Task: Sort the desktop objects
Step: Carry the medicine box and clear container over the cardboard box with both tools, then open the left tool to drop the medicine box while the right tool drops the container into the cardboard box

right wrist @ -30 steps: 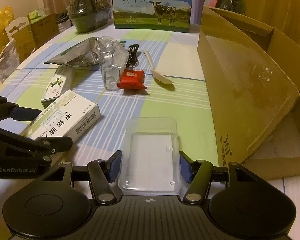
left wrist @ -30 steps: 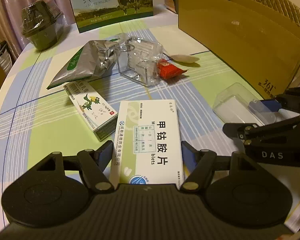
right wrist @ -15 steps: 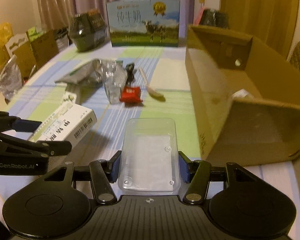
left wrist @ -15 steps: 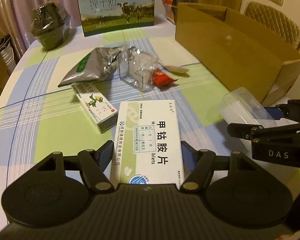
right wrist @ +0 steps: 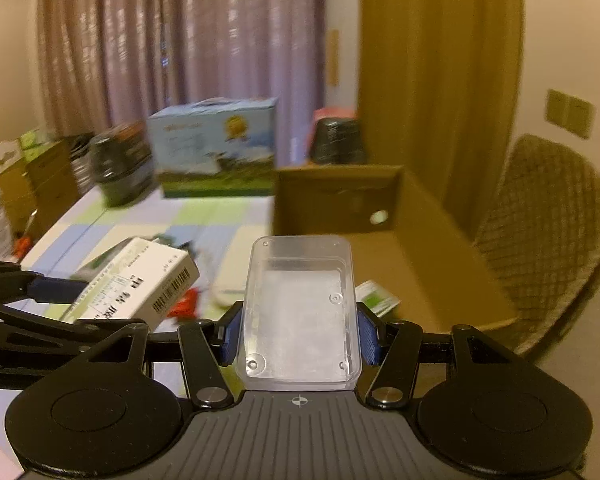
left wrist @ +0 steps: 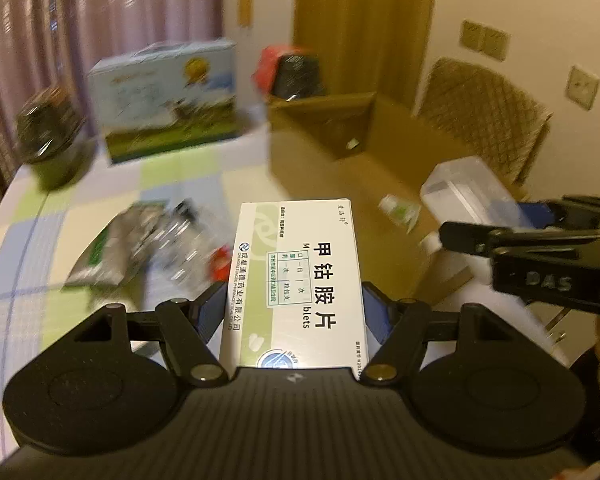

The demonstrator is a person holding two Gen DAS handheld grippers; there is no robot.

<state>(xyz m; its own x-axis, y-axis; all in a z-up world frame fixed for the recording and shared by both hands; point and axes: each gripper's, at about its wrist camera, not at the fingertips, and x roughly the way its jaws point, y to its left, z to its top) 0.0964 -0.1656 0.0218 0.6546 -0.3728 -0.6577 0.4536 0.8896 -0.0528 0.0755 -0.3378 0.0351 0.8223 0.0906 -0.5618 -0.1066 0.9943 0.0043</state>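
My left gripper (left wrist: 294,312) is shut on a white and green medicine box (left wrist: 296,276) and holds it in the air, near the open cardboard box (left wrist: 364,152). My right gripper (right wrist: 298,338) is shut on a clear plastic tray (right wrist: 300,308), held above the near end of the cardboard box (right wrist: 420,252). Each gripper shows in the other's view: the right one with the tray (left wrist: 464,192) at the right, the left one with the medicine box (right wrist: 140,284) at the left. A small green and white packet (right wrist: 376,298) lies inside the cardboard box.
On the checked tablecloth (left wrist: 172,176) lie a silver pouch (left wrist: 104,252), a clear container (left wrist: 180,240) and a red packet (left wrist: 222,264), all blurred. A milk carton box (left wrist: 164,100) and a dark pot (left wrist: 48,136) stand at the back. A chair (right wrist: 548,232) stands beyond the cardboard box.
Both grippers have lifted their objects off the table and swung up and right towards the cardboard box. The views now look into the box; the table items are motion-blurred.
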